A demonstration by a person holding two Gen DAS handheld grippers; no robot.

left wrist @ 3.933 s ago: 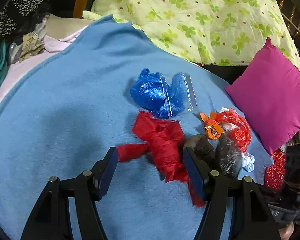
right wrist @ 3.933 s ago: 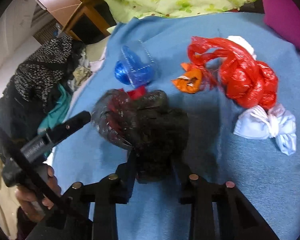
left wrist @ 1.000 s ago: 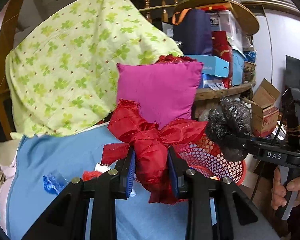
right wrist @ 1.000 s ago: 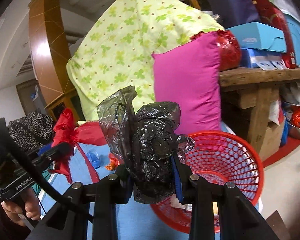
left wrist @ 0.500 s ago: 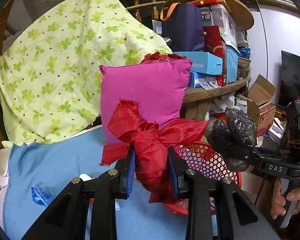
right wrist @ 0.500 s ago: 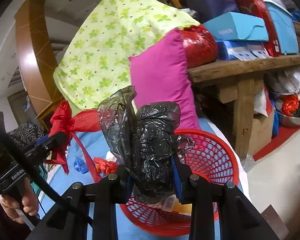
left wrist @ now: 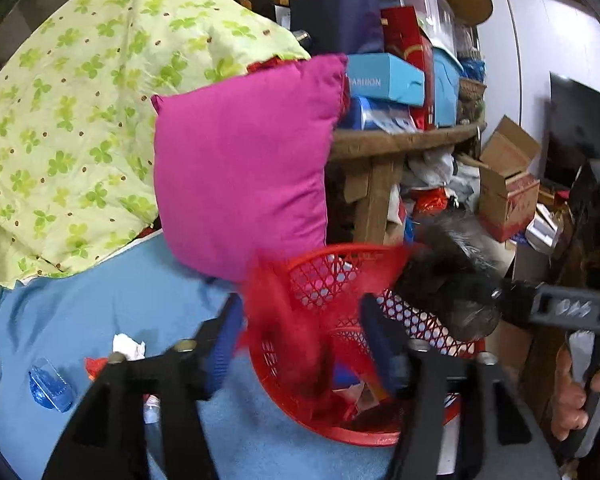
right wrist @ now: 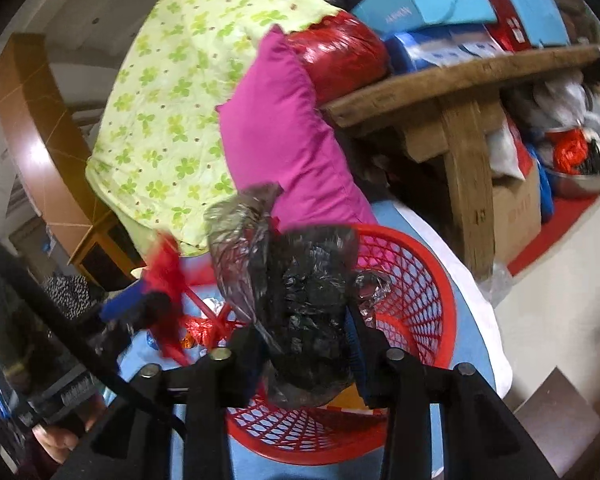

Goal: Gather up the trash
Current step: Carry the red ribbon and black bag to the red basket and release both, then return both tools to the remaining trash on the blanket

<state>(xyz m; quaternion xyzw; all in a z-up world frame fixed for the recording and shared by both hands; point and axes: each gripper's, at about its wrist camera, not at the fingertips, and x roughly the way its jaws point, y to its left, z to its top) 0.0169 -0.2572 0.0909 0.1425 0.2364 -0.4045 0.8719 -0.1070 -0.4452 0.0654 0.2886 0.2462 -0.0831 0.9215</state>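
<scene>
Fingers (left wrist: 220,336) just opening, red bag (left wrist: 284,320) between, over basket (left wrist: 412,436).

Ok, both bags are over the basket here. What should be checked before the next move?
1. Basket upright under both grippers: ok.
2. Left gripper: jaws have just been opening, blurred red bag between them, over the basket: ok.
3. Right gripper: jaws have just been opening, black bag between them; whether it is free: cannot tell.
4. Both bags inside the basket: not ok.
5. Blanket cleared: not ok; blue bag and white scrap lie there.
</scene>
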